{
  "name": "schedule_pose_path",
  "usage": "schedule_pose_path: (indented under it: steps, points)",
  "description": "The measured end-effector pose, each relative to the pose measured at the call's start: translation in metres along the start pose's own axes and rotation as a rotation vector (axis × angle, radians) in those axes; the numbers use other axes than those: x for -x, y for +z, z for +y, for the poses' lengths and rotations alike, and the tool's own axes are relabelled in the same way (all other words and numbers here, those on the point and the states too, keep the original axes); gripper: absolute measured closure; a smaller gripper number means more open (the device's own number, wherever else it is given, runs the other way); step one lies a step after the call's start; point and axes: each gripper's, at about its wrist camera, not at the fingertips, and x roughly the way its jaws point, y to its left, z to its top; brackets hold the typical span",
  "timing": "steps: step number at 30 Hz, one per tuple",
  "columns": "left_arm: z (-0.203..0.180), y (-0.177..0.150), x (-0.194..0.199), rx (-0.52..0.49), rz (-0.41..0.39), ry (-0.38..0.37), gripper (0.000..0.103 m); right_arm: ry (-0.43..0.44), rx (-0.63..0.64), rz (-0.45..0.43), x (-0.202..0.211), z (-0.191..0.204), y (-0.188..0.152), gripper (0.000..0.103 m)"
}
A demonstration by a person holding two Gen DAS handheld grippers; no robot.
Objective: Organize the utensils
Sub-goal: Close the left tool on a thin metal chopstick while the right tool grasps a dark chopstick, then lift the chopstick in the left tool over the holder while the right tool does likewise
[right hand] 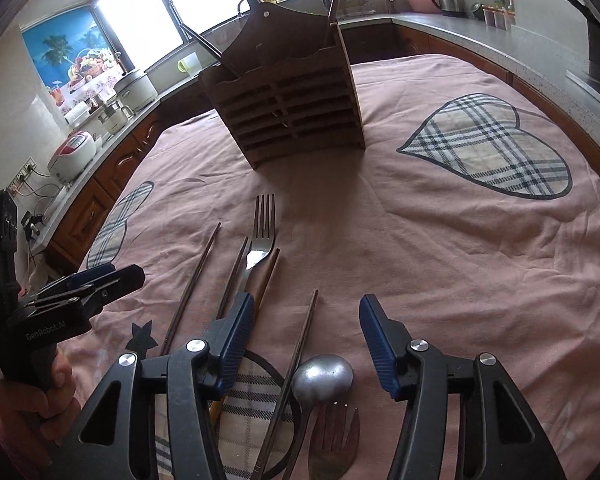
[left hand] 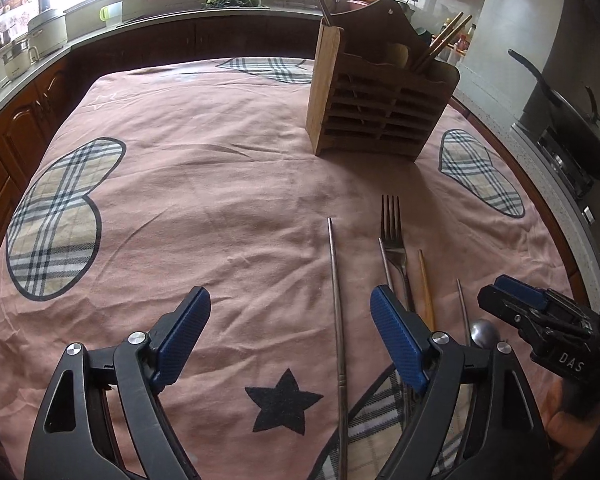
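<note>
Utensils lie in a row on the pink-clothed tabletop (left hand: 220, 160) before the wooden holder (left hand: 376, 108): from left, metal chopstick (left hand: 337, 300), fork (left hand: 394, 236), wooden chopstick (left hand: 426, 288), spoon (right hand: 322, 374). Left gripper (left hand: 290, 334) jaws wide apart over the metal chopstick, gripping nothing. Right gripper (right hand: 306, 338) jaws part-open astride the spoon and another chopstick (right hand: 300, 344), pads clear of both

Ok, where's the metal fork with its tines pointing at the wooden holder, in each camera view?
Left wrist view: the metal fork lies right of centre on the pink cloth, past the left claw's right finger.
Right wrist view: the metal fork lies left of centre, beyond the right claw's left finger.
Shared landmark: the wooden utensil holder stands beyond the tines in both.
</note>
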Motion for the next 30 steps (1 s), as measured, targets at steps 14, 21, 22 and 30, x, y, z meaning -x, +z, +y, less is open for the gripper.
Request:
schedule_pose_path:
  steps: [14,21,22,30]
  points:
    - [-0.022,0.022,-0.063,-0.125,0.113,0.003,0.053,-0.040,0.052,0.076,-0.027,0.004,-0.001,0.069]
    - [-0.035,0.026,-0.069,-0.210,0.093,0.019,0.083,-0.085,0.120,0.081,-0.031,0.013,-0.001,0.076]
    - [-0.036,0.026,-0.069,-0.217,0.093,0.020,0.090,-0.088,0.120,0.079,-0.031,0.013,-0.001,0.081]
    - [-0.034,0.028,-0.065,-0.195,0.097,0.003,0.098,-0.043,0.065,0.082,-0.031,0.007,0.002,0.095]
